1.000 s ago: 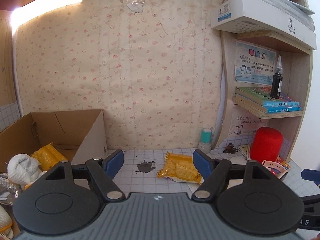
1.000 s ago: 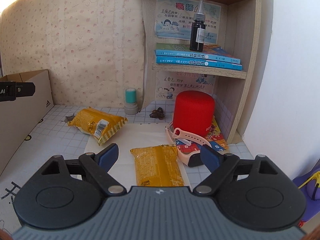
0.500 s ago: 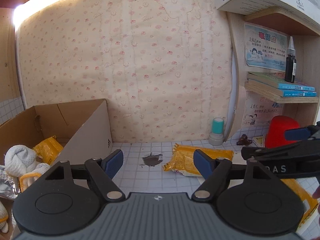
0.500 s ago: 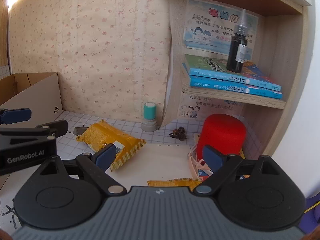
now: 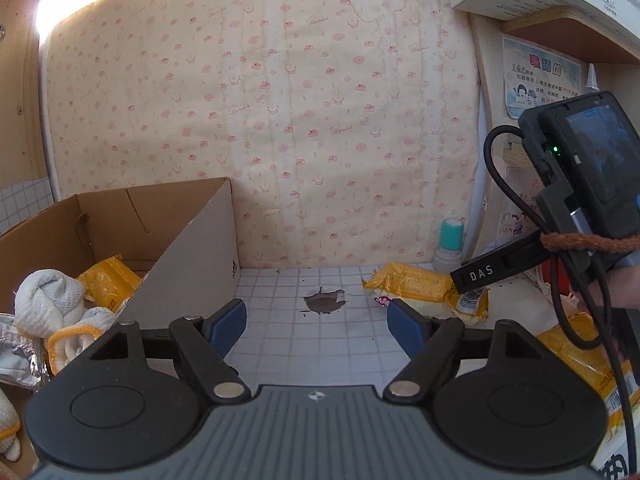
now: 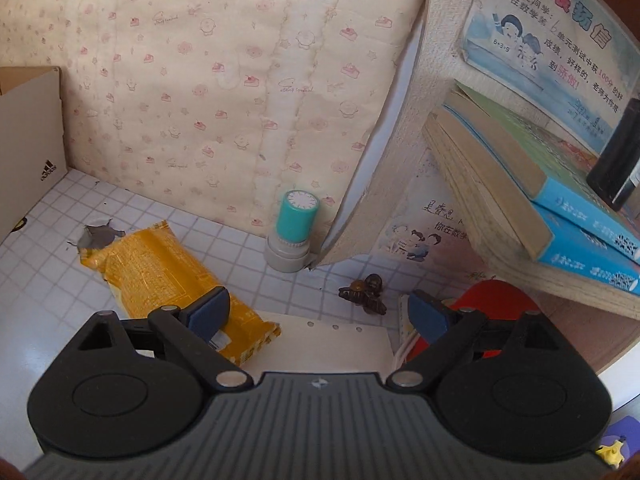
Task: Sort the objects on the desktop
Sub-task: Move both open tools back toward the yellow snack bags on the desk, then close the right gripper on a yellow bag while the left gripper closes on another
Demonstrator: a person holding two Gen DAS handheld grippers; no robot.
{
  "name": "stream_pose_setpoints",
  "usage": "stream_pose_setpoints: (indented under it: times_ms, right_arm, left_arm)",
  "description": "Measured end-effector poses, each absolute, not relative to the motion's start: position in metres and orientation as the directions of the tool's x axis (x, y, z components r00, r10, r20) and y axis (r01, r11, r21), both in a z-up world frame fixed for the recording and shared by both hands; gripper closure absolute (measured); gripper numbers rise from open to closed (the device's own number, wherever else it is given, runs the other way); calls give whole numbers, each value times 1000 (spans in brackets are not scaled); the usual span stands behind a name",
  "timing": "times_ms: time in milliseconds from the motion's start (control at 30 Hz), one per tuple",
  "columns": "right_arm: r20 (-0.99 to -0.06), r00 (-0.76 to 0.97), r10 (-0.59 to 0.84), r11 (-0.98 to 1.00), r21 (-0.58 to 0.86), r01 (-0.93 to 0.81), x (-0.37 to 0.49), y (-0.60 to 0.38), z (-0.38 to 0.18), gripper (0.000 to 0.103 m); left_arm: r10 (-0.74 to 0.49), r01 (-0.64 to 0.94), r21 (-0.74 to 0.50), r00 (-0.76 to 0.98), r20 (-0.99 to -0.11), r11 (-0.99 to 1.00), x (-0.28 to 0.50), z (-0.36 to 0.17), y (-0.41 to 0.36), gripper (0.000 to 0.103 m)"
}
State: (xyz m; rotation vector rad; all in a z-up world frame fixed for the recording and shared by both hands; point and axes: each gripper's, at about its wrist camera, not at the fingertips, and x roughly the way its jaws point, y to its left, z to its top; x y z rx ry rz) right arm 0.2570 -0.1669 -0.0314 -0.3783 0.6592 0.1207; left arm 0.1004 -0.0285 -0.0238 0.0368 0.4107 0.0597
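Yellow packet [image 6: 172,280] under right gripper's [image 6: 316,314] left finger, ungripped.

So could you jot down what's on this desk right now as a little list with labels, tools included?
left tool: open, nothing between its blue pads
right tool: opening, nothing between its pads
yellow snack packet: lying flat on the grid-patterned desk, one end on a sheet of white paper
teal stamp: upright by the wallpapered wall
cardboard box: open, holding white knitted gloves and another yellow packet
red cylinder: under the shelf
books: stacked on the shelf
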Motion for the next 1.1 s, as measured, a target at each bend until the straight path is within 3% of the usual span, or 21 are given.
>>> stream_pose_setpoints:
  times_ms: [200,300,367,433,567,800,1100]
  right_arm:
    - [-647,759,-71,910,-354,-216,273,-167,-42,9]
    - [-699,715,-16,919,-293,-266,266,-171,-39,9]
    - [-736,667,118,919,-173,-353,249,-175,-32,9]
    - [-711,664,232,904,-94,-416,226,-179,-22,9]
    - [-627,774,90,927,-230,-295,193,-189,-7,9]
    - [-499,861,101,958,-186,-220,130,-228,3,7]
    - [-516,856,38,979,-151,-134,95,-254,-31,5]
  left_arm:
    - [59,-46,42,914,-401,998,96,-24,-29,22]
    - [58,-47,38,915,-399,998,96,-24,-28,22]
    - [60,-51,33,914,-400,998,96,-25,-28,22]
    - [56,-48,30,913,-405,998,97,-25,-30,22]
    - [44,-30,41,913,-406,999,103,-25,-40,22]
    - [-62,78,20,903,-425,997,126,-25,-62,22]
    - [-131,168,38,873,-469,985,157,-33,-88,22]
